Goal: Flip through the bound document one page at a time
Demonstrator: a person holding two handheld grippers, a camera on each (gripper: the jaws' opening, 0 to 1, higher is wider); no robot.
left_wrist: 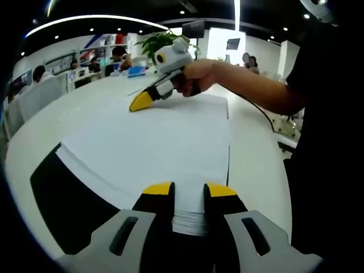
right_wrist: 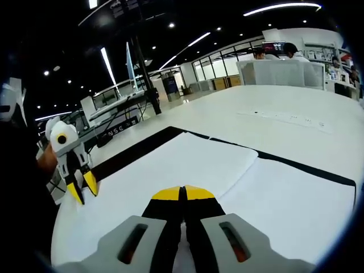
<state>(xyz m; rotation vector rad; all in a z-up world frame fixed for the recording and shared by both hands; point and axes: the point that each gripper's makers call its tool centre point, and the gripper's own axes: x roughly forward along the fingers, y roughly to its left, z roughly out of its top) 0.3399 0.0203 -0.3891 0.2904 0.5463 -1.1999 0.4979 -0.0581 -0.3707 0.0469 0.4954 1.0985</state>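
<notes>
One bound document (left_wrist: 153,142) lying open and flat on the white bench (left_wrist: 256,159), black cover edge showing beneath; left tongs (left_wrist: 189,190) slightly parted at its near edge, astride the page stack — grip uncertain; right tongs (right_wrist: 183,193) closed, tips on the pages; spine running away from the left tongs.

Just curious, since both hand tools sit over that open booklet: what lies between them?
In the left gripper view, between the left tool and the right tool lies bare white page of the bound document.
</notes>
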